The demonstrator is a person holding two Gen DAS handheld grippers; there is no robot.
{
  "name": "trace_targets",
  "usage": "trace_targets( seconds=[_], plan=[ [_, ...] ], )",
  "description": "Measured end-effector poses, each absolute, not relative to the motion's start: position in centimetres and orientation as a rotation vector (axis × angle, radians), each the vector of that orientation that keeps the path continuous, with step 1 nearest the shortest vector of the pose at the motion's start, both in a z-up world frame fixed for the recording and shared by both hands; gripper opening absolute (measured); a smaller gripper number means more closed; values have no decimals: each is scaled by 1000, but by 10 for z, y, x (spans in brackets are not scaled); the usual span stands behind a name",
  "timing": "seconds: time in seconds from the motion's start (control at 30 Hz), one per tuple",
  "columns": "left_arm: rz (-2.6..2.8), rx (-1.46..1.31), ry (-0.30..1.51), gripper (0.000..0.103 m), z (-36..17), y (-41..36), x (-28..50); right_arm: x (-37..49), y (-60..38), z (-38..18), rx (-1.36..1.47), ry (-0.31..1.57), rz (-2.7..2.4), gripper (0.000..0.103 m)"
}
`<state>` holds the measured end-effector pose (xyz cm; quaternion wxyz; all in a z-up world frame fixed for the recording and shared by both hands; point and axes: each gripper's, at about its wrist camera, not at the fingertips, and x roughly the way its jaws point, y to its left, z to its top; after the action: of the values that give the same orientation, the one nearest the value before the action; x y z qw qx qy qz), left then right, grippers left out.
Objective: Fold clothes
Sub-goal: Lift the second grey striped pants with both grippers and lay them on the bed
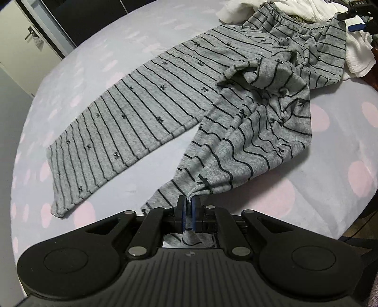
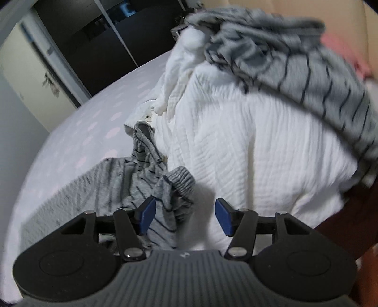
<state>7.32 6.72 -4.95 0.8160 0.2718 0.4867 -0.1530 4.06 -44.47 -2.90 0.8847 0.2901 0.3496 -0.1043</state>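
Grey striped trousers (image 1: 141, 113) lie on a lilac bed sheet (image 1: 94, 59) with pink dots. One leg lies flat at the left; the other is crumpled and rises to my left gripper (image 1: 189, 209), which is shut on its hem. The elastic waistband (image 1: 295, 22) lies at the far right, and my right gripper (image 1: 352, 21) hovers by its corner. In the right wrist view, my right gripper (image 2: 186, 217) is open. A bunched fold of the trousers (image 2: 170, 200) sits between its fingers, close to the left pad (image 2: 148, 216) and apart from the right one.
A heap of white crinkled cloth (image 2: 248, 141) lies just beyond the waistband. Another grey striped garment (image 2: 307, 70) is draped over its top. Cupboard doors (image 1: 28, 35) and a dark opening stand behind the bed. The bed's edge drops off at the right (image 1: 354, 224).
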Motion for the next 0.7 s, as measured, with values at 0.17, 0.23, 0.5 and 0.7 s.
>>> trace_targets(
  seconds=[0.17,0.23,0.5,0.7],
  plan=[
    [-284,582,990,2,-29,76,75,58,-442,-33,727,736,-224,13],
    [-259,583,960,2,-15,84,76,57,-442,-29,738,715,-248,10],
    [-88,568,792,1,75,146,74,22,-445,18,722,540,-326,7],
    [39,569,766,1,113,207,45,-22,-444,57,619,428,-361,7]
  ],
)
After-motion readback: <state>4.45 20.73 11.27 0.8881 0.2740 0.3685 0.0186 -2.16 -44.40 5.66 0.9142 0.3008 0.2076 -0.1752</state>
